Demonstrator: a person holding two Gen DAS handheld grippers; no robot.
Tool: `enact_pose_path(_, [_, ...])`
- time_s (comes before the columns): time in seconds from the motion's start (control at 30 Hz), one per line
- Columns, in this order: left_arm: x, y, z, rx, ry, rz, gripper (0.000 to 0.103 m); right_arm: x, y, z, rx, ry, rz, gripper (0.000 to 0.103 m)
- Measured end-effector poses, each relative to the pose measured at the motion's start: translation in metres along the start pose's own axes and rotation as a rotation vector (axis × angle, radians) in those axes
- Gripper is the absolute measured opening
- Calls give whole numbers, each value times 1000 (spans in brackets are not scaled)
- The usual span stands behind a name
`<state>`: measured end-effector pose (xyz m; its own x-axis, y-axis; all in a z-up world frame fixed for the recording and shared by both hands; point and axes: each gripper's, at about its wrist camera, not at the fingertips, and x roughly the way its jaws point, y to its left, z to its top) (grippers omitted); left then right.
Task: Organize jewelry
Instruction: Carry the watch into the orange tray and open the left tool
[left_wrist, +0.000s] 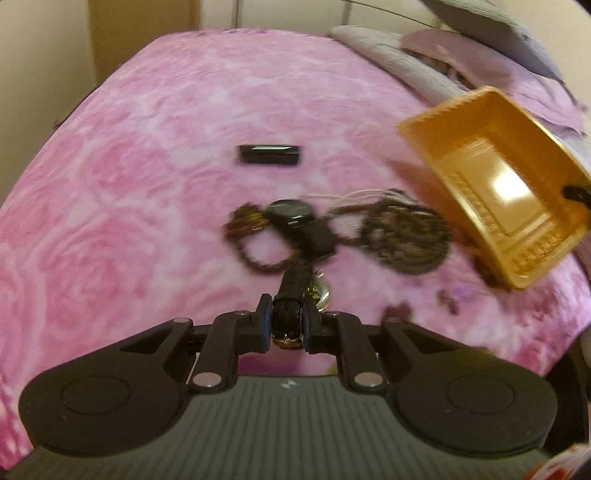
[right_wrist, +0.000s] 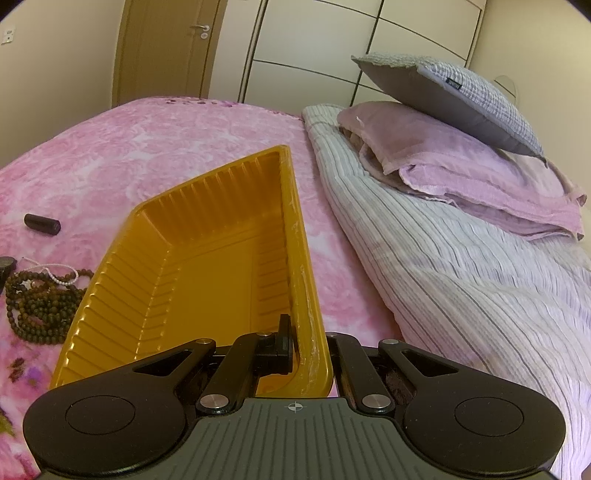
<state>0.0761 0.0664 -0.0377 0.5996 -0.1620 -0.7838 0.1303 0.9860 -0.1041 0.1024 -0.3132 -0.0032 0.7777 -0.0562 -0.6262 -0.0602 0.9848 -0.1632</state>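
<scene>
Left gripper (left_wrist: 287, 325) pinched on black watch strap (left_wrist: 293, 286); right gripper (right_wrist: 300, 343) clamped on orange tray (right_wrist: 184, 236) rim, above pink blanket (left_wrist: 147, 155).

Ahead of my left gripper (left_wrist: 287, 325) the bead pile (left_wrist: 402, 236) and a black watch (left_wrist: 295, 218) clutter the pink blanket (left_wrist: 147, 184). Far left lies open beyond the small black case (left_wrist: 269, 154). The tilted orange tray (left_wrist: 491, 184) blocks the right; pillows (right_wrist: 461, 166) wall off that side.

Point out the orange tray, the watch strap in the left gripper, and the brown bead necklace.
orange tray (right_wrist: 207, 273), right wrist view, on its bare floor.
watch strap (left_wrist: 288, 317), left wrist view, between the pads.
brown bead necklace (right_wrist: 40, 306), right wrist view, on the coiled beads.
</scene>
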Motion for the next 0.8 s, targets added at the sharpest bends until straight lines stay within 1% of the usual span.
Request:
enact_pose_path(0.17, [1,8,-4,14,11,58,14,1,0,-1,2,0,-1,4])
enact_pose_path(0.23, [-1,9,-3,2,-5,37,14,1,0,-1,1,1,-2,4])
enact_pose_path(0.33, [-7,2,0,31,-34,25,13,1,0,0,0,3,-3,4])
enact_pose_path(0.4, [-10,-2,4,19,-45,-15,14,1,0,-1,0,5,-3,4])
enact_pose_path(0.43, [-11,-3,7,-9,-52,-46,14,1,-1,0,1,5,-3,4])
enact_pose_path(0.5, [-11,3,13,-97,-61,-131,14,1,-1,0,3,5,-2,4])
enact_pose_path(0.57, [-11,2,18,-127,-69,-169,14,2,-1,0,1,4,-3,4])
enact_pose_path(0.63, [-12,-5,23,-124,-74,-194,14,2,-2,0,1,4,-2,4])
enact_pose_path(0.7, [-14,-16,28,-102,-81,-202,14,2,-2,-1,3,6,-1,4])
enact_pose_path(0.8, [-14,-33,37,-75,-93,-238,14,3,-3,-1,5,9,2,4])
